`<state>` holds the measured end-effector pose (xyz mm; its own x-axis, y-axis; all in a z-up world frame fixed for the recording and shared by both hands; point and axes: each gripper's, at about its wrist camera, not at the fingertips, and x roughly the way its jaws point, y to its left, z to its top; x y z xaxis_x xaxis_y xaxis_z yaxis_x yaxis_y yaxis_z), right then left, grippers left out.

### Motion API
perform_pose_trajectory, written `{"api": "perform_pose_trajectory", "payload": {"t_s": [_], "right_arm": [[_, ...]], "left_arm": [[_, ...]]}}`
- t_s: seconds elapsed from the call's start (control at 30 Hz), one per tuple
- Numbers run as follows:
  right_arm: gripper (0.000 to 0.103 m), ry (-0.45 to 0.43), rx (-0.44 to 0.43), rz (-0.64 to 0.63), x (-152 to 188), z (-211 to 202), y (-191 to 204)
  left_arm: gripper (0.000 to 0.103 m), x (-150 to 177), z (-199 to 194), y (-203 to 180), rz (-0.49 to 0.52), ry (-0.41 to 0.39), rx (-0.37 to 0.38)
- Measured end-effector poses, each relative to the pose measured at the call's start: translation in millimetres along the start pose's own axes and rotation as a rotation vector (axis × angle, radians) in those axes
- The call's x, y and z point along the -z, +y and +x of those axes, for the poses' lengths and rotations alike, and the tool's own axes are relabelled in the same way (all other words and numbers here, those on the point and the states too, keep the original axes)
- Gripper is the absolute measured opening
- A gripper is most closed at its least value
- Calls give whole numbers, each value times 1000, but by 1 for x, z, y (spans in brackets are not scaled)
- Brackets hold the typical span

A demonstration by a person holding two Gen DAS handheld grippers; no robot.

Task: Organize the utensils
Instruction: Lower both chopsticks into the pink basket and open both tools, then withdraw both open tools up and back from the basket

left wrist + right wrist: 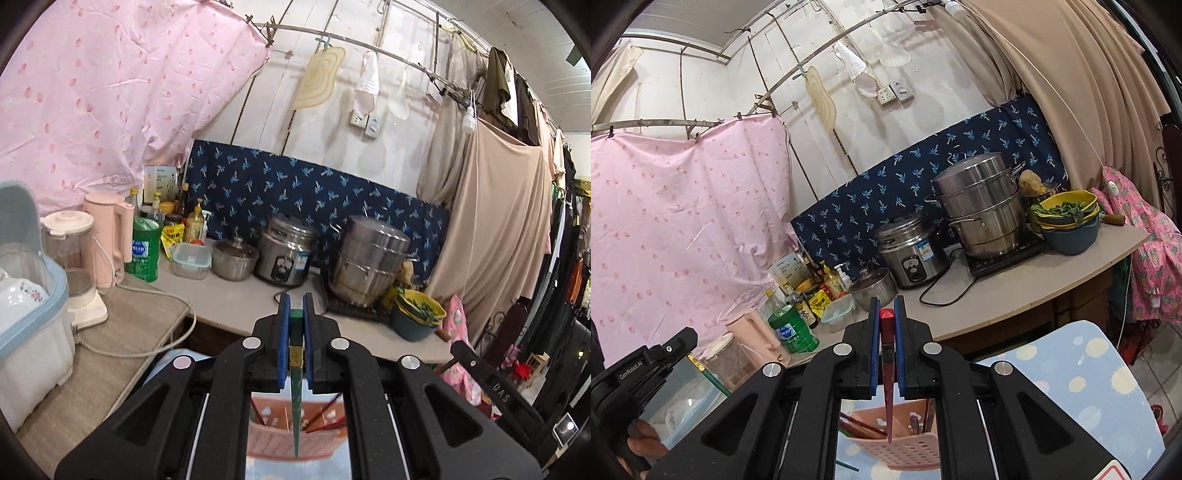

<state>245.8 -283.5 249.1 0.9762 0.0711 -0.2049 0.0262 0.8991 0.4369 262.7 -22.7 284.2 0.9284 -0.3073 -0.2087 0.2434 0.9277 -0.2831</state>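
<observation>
In the left wrist view my left gripper [296, 308] is shut on a green chopstick [296, 391] that hangs point-down between the blue pads. Below it stands a pink perforated utensil holder [266, 439] with red chopsticks [325, 421] inside. In the right wrist view my right gripper [886, 310] is shut on a red chopstick [887, 376], its tip over the same pink utensil holder [905, 450], which holds several chopsticks. The left gripper [646, 369] shows at the lower left of that view with the green chopstick [713, 380] and a hand under it.
A counter [240, 295] carries a steamer pot [369, 254], rice cooker [286, 251], small lidded pot [234, 258], bottles, a green detergent bottle [144, 251], pink kettle [109, 236] and blender [74, 251]. A dish box [26, 295] stands left. A dotted blue cloth [1071, 369] lies under the holder.
</observation>
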Motion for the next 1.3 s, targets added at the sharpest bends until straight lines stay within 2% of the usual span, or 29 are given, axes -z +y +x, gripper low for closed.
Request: {"api": "perform_pose_trajectory", "payload": {"t_s": [0.23,0.67,0.93,1.3], "right_arm": [[7,26,29,-5,3,45,-3],[7,134,46,-28,45,83,-13],[7,161,54,-65,56,86,-7],[11,151,38,-75,55,66,1]], "left_arm": [[7,0,40,0,45,-20,-41],[7,47,87,19,10,118,-28],[7,61,91,18,32,152,-34],[22,67,78,19,52,172,-41]]}}
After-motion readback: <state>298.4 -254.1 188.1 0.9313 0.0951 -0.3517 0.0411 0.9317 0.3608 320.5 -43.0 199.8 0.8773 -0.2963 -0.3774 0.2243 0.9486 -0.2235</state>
